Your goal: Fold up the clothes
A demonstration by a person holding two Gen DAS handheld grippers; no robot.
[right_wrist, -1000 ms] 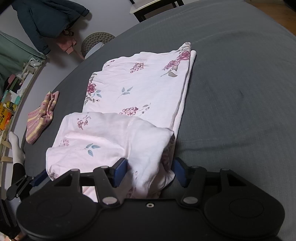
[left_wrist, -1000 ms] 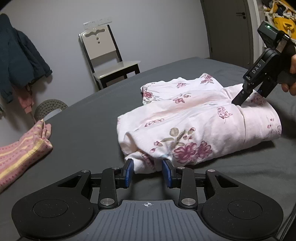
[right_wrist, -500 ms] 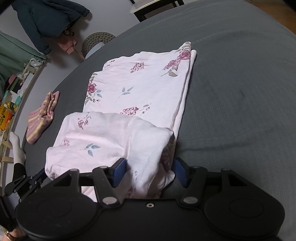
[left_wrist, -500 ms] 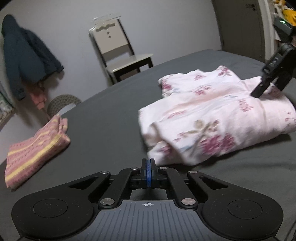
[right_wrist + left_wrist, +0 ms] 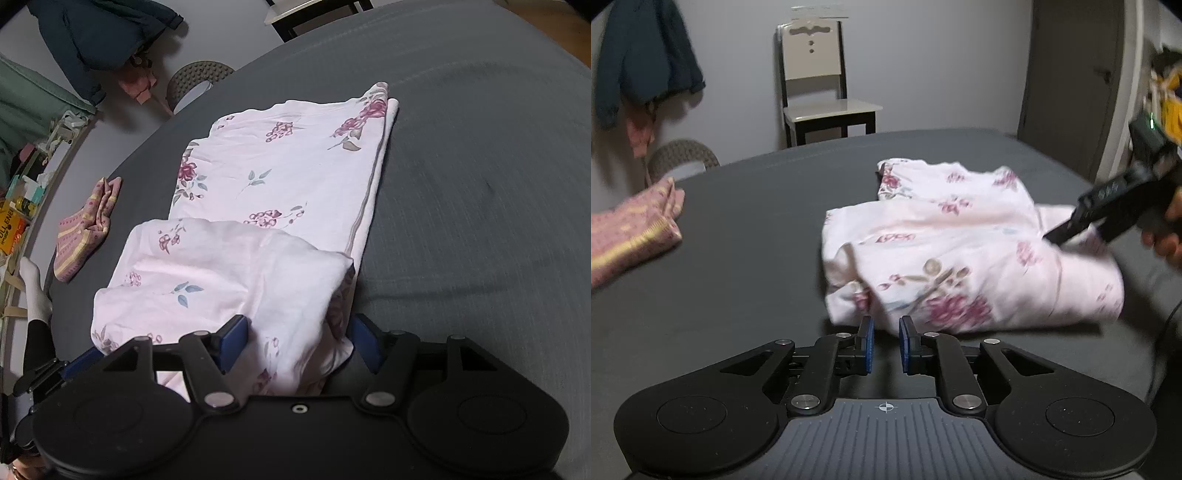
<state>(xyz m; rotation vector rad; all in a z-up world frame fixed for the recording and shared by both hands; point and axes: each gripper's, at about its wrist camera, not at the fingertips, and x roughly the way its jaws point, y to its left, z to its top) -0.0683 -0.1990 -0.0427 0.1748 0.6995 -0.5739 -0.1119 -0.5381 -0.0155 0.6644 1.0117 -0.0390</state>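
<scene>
A: Jaws on the left gripper [image 5: 885, 345]?
B: Parted a little, nothing between the blue pads [image 5: 867, 343]. They sit just short of the near corner of the floral cloth [image 5: 960, 251], low over the dark grey bedcover [image 5: 746, 266].

A: Right gripper [image 5: 299, 341]?
B: Spread wide. A bunched fold of the floral cloth lies between its blue pads [image 5: 234, 338]. Cloth fills the gap; can't tell if the pads press it. In the left view the right gripper [image 5: 1075, 236] comes in from the right edge, tips down on the cloth's far side, with a hand [image 5: 1169, 236] behind it.

A: Cloth itself?
B: Pale pink with dark rose flowers and some green leaves. Partly folded: one flap is doubled back toward the right gripper over a flatter layer that stretches away across the bedcover. It lies around the middle of the bed. The left view is a bit blurred.

A: Anything else?
B: A folded pink and yellow striped garment [image 5: 86, 230] lies well apart from the cloth, near the bed's edge. Beyond the bed, a pale chair [image 5: 820, 88] with dark legs stands by the wall, a dark jacket [image 5: 642, 62] hangs on the left, and a round woven stool [image 5: 681, 158] sits under it. Door [image 5: 1071, 74] at far right.
</scene>
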